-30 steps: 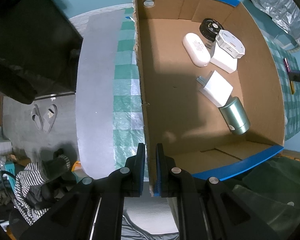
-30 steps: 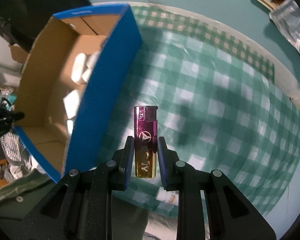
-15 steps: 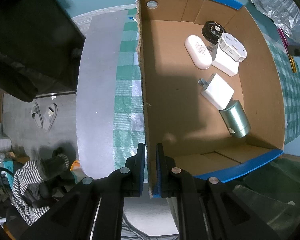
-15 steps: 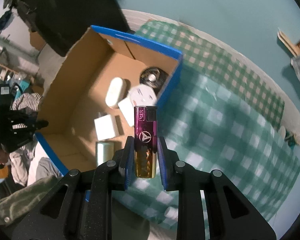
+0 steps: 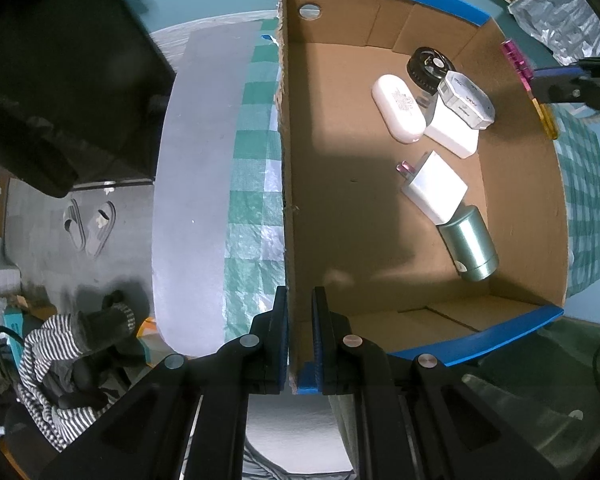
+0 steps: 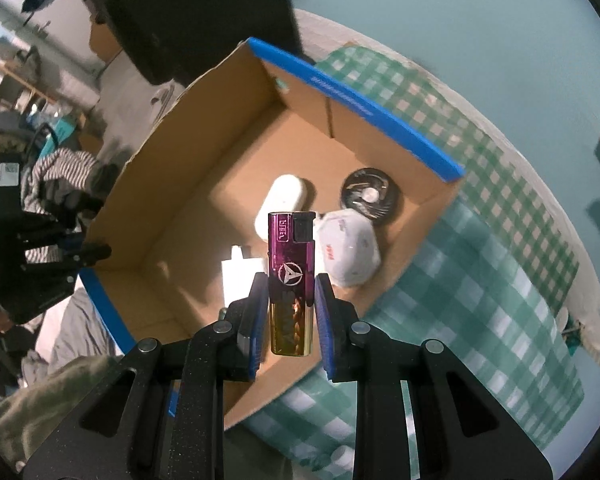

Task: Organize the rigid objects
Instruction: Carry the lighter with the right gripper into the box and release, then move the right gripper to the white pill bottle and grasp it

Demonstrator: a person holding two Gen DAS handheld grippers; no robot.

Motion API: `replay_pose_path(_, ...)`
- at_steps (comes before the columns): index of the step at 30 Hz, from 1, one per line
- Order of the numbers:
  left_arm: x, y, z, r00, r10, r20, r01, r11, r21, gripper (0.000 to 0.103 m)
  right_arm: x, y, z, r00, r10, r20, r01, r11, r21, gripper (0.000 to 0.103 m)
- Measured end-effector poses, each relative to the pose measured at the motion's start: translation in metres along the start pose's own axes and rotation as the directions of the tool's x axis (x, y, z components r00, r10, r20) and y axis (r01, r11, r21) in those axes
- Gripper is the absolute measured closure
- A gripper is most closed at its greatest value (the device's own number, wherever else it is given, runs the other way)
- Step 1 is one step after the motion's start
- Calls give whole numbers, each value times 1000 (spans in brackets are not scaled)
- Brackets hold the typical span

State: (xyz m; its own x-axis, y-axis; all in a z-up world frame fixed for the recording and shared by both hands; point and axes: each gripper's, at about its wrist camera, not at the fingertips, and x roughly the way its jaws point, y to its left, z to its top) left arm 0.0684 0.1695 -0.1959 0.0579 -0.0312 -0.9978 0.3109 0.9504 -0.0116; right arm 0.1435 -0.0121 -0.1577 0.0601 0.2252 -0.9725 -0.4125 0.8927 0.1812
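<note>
Right wrist view shows the right gripper (image 6: 291,312) clamped on a purple-and-gold lighter (image 6: 291,280) at frame centre, held upright above the open cardboard box (image 6: 204,152) on the green checked cloth (image 6: 480,280). Left wrist view has the left gripper (image 5: 300,336) at bottom centre pinching the box's left wall. White chargers (image 5: 434,188), an oval case (image 5: 398,109) and a green cylinder (image 5: 470,244) lie at the box's right side.

Dim, bluish light overall; one bright patch falls across the cardboard box (image 5: 380,208) floor beside a broad shadow. Fisheye bending warps the edges (corners go black), and the right-wrist background smears with motion blur.
</note>
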Motion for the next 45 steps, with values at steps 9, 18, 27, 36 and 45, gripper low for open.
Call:
replay_pose_path(9, -1, 1, -3, 1000, 3, 0, -3, 1000, -10, 93, 30, 8, -1, 998, -11, -57, 6, 997, -79, 80)
replay_pose_path(18, 0, 0, -3, 1000, 10, -7, -10, 1000, 2, 93, 27, 4, -4, 999, -19, -50, 16, 998, -54, 69)
replay_pose_path(27, -1, 0, -2, 1000, 16, -11, -16, 1000, 10, 93, 15, -1, -5, 999, -26, -21, 25, 999, -30, 64)
replay_pose_path(36, 1, 0, 1, 1000, 16, -13, -16, 1000, 18, 93, 3, -9, -13, 999, -42, -2, 42, 999, 1, 57)
replay_pose_path(45, -3, -2, 3, 999, 31, -13, -30, 999, 45, 93, -13, -34, -46, 998, -68, 6, 67, 993, 102, 49)
